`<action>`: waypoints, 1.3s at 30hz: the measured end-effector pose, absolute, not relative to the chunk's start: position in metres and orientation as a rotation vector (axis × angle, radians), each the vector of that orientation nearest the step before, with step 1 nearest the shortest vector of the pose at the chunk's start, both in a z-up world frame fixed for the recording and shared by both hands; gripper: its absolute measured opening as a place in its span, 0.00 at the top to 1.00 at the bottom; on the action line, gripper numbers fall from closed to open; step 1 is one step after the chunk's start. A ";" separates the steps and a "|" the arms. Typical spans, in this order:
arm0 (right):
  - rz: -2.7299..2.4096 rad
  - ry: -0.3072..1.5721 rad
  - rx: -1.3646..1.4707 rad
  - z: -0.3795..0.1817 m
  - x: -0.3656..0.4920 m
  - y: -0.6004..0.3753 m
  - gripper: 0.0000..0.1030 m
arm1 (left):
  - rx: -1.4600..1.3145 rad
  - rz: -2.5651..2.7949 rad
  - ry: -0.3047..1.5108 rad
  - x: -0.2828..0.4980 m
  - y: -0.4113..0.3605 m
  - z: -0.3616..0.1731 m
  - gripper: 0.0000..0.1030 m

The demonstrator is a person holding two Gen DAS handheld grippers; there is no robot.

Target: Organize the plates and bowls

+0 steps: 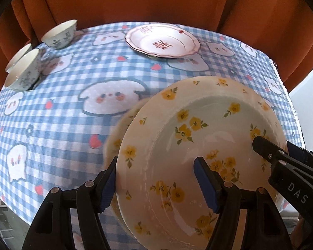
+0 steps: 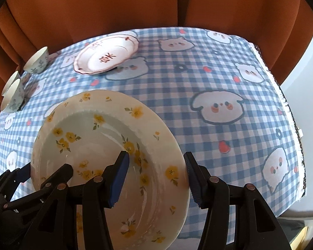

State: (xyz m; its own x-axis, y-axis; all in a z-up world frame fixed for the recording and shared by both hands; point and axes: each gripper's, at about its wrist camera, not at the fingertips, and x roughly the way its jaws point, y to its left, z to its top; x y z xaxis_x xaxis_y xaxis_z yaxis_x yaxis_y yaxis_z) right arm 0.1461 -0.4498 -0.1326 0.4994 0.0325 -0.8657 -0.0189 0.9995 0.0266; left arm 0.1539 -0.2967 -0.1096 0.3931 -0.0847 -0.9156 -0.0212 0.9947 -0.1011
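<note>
Broadly, a blue-and-white checked tablecloth [image 1: 73, 125] printed with cartoon animal faces and small red fruits covers the table; behind it hangs an orange-brown curtain [image 1: 135, 0], and a pale wall [image 2: 302, 62] shows at the right edge; the cloth's frayed hem runs down the right side in the right wrist view; toward the far edge sits a white plate with a scalloped red-brown rim [image 1: 162, 41], flat on the cloth; at the far left stand three small white bowls with green leaf sprigs [image 1: 59, 34], one apart and two close together, one of them tilted; nearer the cameras, the yellow-flowered plate [image 1: 198, 145] is lifted and tilted, its hollow face turned up toward the cameras; it is round, so no long axis can be told; a second flowered rim shows just beneath it at its left, blurred, and whether the two touch cannot be told; the left gripper [image 1: 158, 183] straddles the plate's left rim, one blue pad outside and one inside the bowl of the plate, gripping it; the right gripper [image 2: 156, 179] does the same on the right rim, its fingers narrowed on the edge
</note>
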 end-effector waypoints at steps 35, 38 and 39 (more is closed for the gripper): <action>0.069 1.059 -0.007 -0.153 0.161 -0.463 0.54 | -0.040 0.045 1.208 0.166 -0.316 -0.137 0.28; 0.060 1.062 0.025 -0.152 0.157 -0.469 0.61 | 0.003 0.048 1.200 0.164 -0.317 -0.136 0.27; 0.061 1.062 0.035 -0.152 0.155 -0.471 0.62 | 0.015 0.050 1.197 0.164 -0.318 -0.136 0.27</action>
